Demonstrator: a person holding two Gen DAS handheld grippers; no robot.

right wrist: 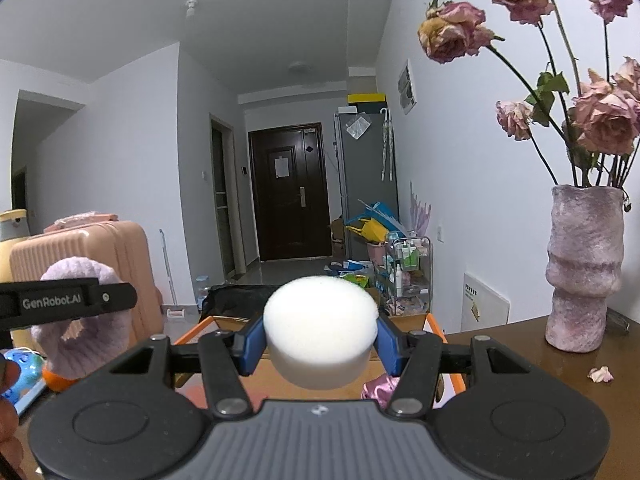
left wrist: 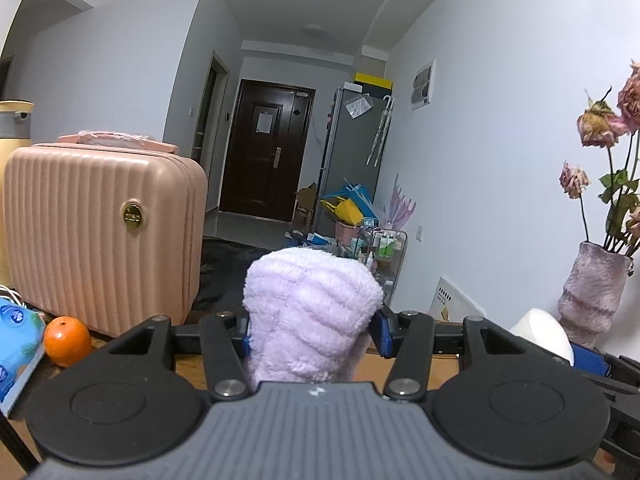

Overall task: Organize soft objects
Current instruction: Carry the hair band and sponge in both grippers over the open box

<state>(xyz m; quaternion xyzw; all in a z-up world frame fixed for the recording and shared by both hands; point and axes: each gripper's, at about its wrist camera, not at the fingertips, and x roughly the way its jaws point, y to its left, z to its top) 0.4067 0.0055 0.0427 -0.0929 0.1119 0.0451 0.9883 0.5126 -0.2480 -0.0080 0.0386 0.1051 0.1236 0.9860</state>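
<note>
On the far left lies a blue printed packet point(left wrist: 18, 344), and a round orange fruit point(left wrist: 67, 341) sits just beside it on the brown wooden table point(right wrist: 520, 356). Behind the fruit stands a big pink ribbed suitcase point(left wrist: 104, 236) with a small gold badge on its front.

Next comes the left gripper point(left wrist: 312, 334). Its two blue-padded fingers point(left wrist: 382, 334) are squeezed onto a fluffy pale purple cloth point(left wrist: 310, 312), which is held up in the air above the table. The cloth is soft and bumpy (a bit like a rolled fuzzy sock), and it pokes up high between the fingers. In the right wrist view the same purple cloth shows from the side, at the left edge, in front of the suitcase.

In the middle is the right gripper point(right wrist: 320, 344). Its blue fingers point(right wrist: 251, 346) are pressed tight on a round white foam sponge point(right wrist: 320, 330), held up off the table. Under the sponge is an orange-edged box point(right wrist: 440, 330) on the table, and a shiny pink ribbon thing point(right wrist: 380, 390) lies inside it, near the right finger.

On the right stands a bumpy pink-grey vase point(right wrist: 584, 268) on the table, full of dried pink roses point(right wrist: 604, 116). One fallen pink petal point(right wrist: 600, 374) lies on the table near the vase.
</note>
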